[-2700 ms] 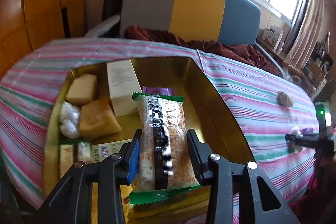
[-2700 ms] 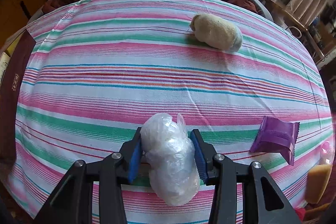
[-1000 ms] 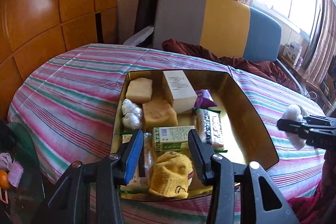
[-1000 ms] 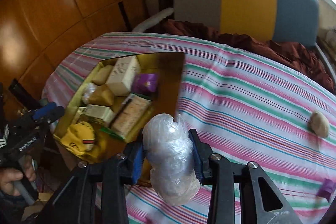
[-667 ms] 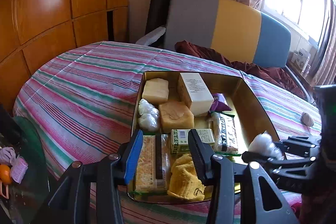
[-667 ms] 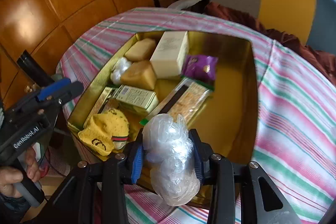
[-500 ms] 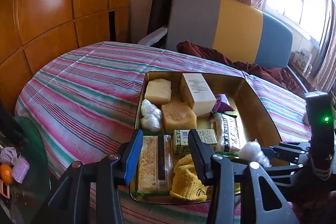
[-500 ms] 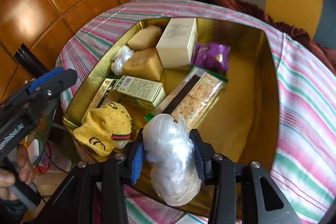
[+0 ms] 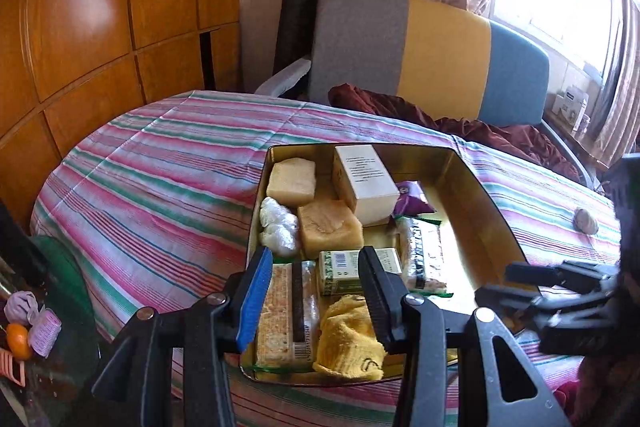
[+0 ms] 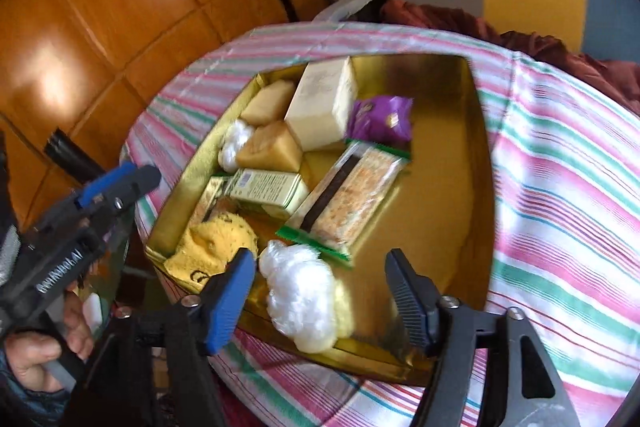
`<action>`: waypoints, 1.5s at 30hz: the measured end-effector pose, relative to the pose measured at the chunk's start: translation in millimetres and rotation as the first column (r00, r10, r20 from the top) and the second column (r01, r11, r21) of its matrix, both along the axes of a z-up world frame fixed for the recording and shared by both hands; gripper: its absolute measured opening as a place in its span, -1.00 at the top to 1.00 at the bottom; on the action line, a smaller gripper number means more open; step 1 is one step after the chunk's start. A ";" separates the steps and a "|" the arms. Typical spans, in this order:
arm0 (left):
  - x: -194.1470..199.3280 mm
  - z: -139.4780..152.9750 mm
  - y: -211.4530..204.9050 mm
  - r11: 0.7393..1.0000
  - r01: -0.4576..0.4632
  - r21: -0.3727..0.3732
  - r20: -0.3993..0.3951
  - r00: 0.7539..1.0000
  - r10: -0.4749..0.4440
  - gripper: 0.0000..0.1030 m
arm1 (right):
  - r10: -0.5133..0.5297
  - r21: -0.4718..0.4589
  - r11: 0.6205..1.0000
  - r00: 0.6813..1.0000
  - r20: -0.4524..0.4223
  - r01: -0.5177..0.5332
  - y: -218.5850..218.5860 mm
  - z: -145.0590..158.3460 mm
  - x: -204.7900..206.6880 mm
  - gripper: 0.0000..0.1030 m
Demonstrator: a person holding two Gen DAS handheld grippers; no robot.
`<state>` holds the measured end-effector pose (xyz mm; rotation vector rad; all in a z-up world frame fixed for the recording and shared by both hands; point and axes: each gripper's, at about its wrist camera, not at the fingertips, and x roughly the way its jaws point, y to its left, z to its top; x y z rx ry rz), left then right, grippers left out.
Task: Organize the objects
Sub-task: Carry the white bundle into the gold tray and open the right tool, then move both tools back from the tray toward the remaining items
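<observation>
— So, where is the plastic bundle (image 10: 304, 291) at this moment?

— Over the near end of the gold tin (image 10: 476, 163). My right gripper (image 10: 320, 291) has its jaws opening, and the crumpled white bundle sits between them, closer to the blue pad, with clear space on the other side. The pads are not pressing on it.

— And what lies around it in the tin?

— A yellow cloth (image 10: 216, 243) just to its left in the near corner, and a long cracker packet (image 10: 352, 195) just beyond it, lying aslant. Farther in are a green-printed carton (image 10: 268, 191), a purple packet (image 10: 380, 119), a tall cream box (image 10: 324, 107), two tan blocks and a second white bundle (image 10: 236, 143) against the left wall. The right half of the tin floor is bare.

— Your other hand?

— My left gripper (image 9: 316, 291) hangs above the near edge of the tin (image 9: 480, 187), holding nothing — its jaws are drawn in to their narrow setting, with another cracker packet (image 9: 284, 311) and the yellow cloth (image 9: 352, 339) showing below them. From the right camera I can see my hand (image 10: 44, 343) wrapped around its handle, off the table's left edge.

— Anything outside the tin?

— A small pale lump (image 9: 586, 221) on the striped tablecloth (image 9: 160, 187), well apart to the right.
</observation>
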<state>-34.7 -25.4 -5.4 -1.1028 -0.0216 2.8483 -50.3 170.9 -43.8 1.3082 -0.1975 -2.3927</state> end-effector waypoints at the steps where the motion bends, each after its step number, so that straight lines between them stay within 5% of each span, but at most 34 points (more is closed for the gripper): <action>1: 1.1 1.5 2.3 1.000 0.008 -0.001 -0.003 1.000 -0.008 0.13 | -0.016 -0.005 1.000 1.000 -0.009 0.016 6.0 3.5 3.5 -0.38; 7: 5.6 6.2 23.3 0.998 0.067 -0.010 -0.012 0.998 -0.067 0.13 | -0.133 -0.004 0.991 0.990 -0.042 0.133 55.9 22.2 20.6 -0.59; 13: 8.3 8.4 55.8 0.988 0.148 -0.036 -0.008 0.989 -0.149 0.13 | -0.275 0.003 0.961 0.961 -0.041 0.275 122.9 35.5 31.8 -0.59; 22: 10.4 11.0 111.9 0.958 0.276 -0.076 -0.006 0.961 -0.277 0.13 | -0.503 0.057 0.858 0.858 -0.099 0.510 238.3 60.8 51.4 -0.62; 28: 11.6 10.4 152.6 0.927 0.359 -0.106 0.001 0.933 -0.361 0.13 | -0.655 0.074 0.743 0.746 -0.123 0.665 320.0 61.5 60.2 -0.68; 33: 12.2 7.3 188.7 0.895 0.427 -0.128 0.020 0.903 -0.428 0.13 | -0.793 0.044 0.601 0.602 -0.092 0.798 377.3 30.3 74.1 -0.68; 35: 12.8 5.2 203.5 0.882 0.450 -0.138 0.024 0.892 -0.451 0.13 | -0.846 0.024 0.533 0.533 -0.017 0.846 395.9 16.2 82.0 -0.68; 37: 12.2 2.5 217.5 0.871 0.472 -0.139 0.033 0.881 -0.472 0.13 | -0.882 -0.057 0.471 0.472 0.002 0.880 411.2 18.0 94.1 -0.68; 45: 3.3 -13.6 275.0 0.825 0.553 -0.117 0.106 0.833 -0.543 0.13 | -0.940 -0.152 0.320 0.334 0.074 0.935 435.8 15.2 121.7 -0.68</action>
